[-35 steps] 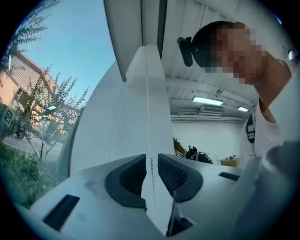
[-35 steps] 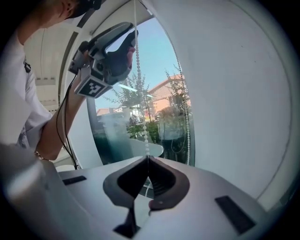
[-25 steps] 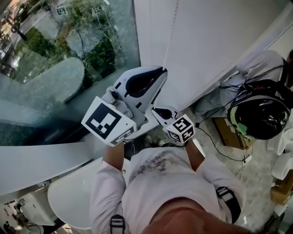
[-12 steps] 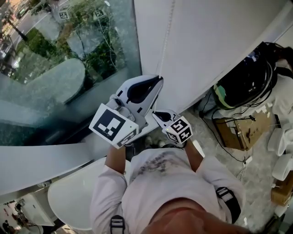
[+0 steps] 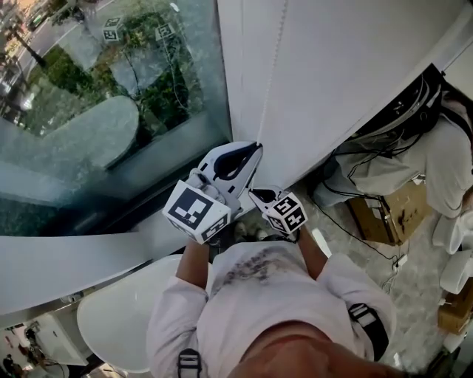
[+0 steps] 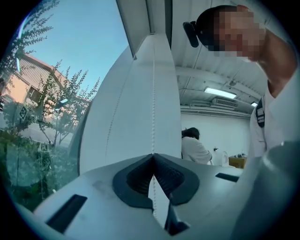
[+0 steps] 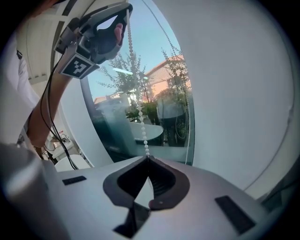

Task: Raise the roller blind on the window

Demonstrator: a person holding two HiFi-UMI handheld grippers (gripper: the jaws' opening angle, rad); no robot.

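Note:
The white roller blind (image 5: 347,59) hangs beside the window glass (image 5: 111,111). Its white bead chain (image 5: 272,66) runs down in front of it. My left gripper (image 5: 257,146) is shut on the chain, which passes up from its closed jaws (image 6: 152,155) in the left gripper view. Just below it, my right gripper (image 5: 251,194) is shut on the same chain (image 7: 138,112), lower down. In the right gripper view the beads rise from the closed jaws (image 7: 148,158) to the left gripper (image 7: 125,9) above.
Another person in white (image 5: 436,148) bends over at the right, near a cardboard box (image 5: 392,210) and cables on the floor. A white rounded seat (image 5: 118,317) is at the lower left. A person (image 6: 194,147) stands far off in the room.
The left gripper sits lower in the head view and closer to the right gripper, still gripping the chain. The view has tilted, and the person at the right has shifted.

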